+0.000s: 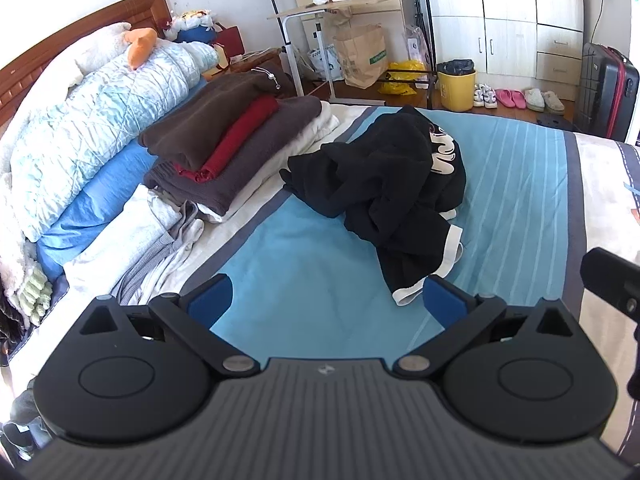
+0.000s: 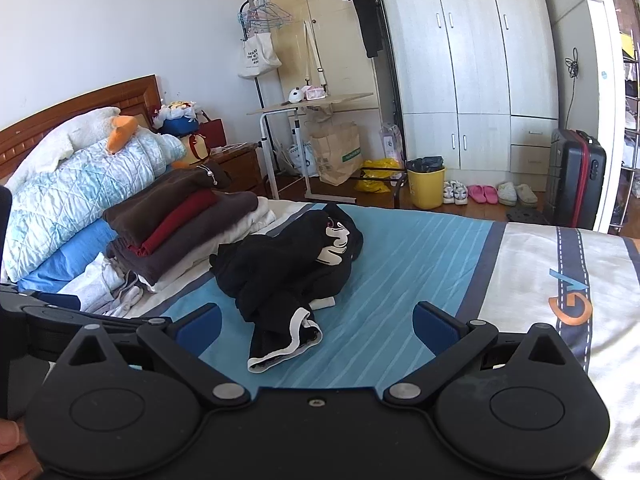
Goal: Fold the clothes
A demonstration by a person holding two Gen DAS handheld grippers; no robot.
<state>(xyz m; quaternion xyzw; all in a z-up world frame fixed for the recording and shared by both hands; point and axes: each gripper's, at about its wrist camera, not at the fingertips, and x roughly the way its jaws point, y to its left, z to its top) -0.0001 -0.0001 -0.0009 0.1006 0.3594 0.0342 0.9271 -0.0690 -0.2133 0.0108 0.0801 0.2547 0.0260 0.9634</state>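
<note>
The left gripper (image 1: 326,300) filled the bottom of its frame, blue-padded fingers (image 1: 210,300) spread wide apart and holding nothing above the blue striped bedspread (image 1: 520,184). At the far left of that view lay a pale quilted duvet (image 1: 100,128); to its right stood a stack of folded clothes (image 1: 236,144), brown and red on top. Right of the stack, at frame centre, sat the crumpled black garment (image 1: 384,184), its white-trimmed cuff (image 1: 408,294) just beside the right-hand finger. The right gripper (image 2: 316,326) likewise hung with jaws apart and empty, the same black garment lying between and beyond them. A yellow bin (image 2: 428,186) and a dark suitcase (image 2: 576,184) stood on the floor toward the right.
</note>
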